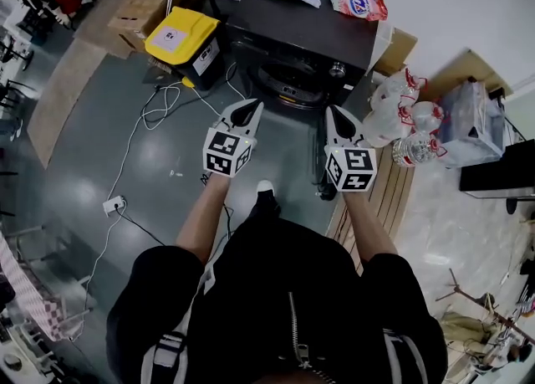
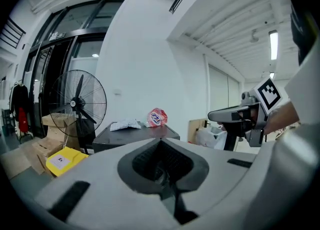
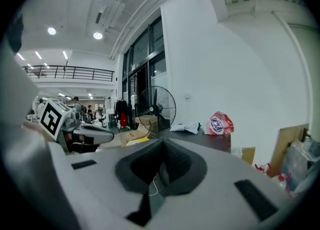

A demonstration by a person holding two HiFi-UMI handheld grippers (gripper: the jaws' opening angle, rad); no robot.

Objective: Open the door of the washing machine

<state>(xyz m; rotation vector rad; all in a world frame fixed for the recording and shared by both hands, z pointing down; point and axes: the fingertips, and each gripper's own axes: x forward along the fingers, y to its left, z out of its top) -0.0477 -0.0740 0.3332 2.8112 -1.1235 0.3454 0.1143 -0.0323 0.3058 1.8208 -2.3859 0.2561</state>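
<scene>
Noted at upper centre of head view: dark box-shaped front-loading washing machine [image 1: 309,27], round door [image 1: 288,83] seemingly shut. Left gripper [image 1: 247,111] and right gripper [image 1: 339,120] mid-frame, short of door; fingers [image 2: 90,189] of both pressed together, empty. Judged: nothing done yet; reach, grip and pull remaining.

No legible text, white label [image 1: 165,38] on yellow bin [image 1: 191,21] unreadable, pink bag [image 1: 360,1] logo blurred

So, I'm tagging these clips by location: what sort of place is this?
Probably a workshop or lab hall, not a home laundry: the washing machine stands among cardboard boxes, a trailing power strip and a pedestal fan.
</scene>
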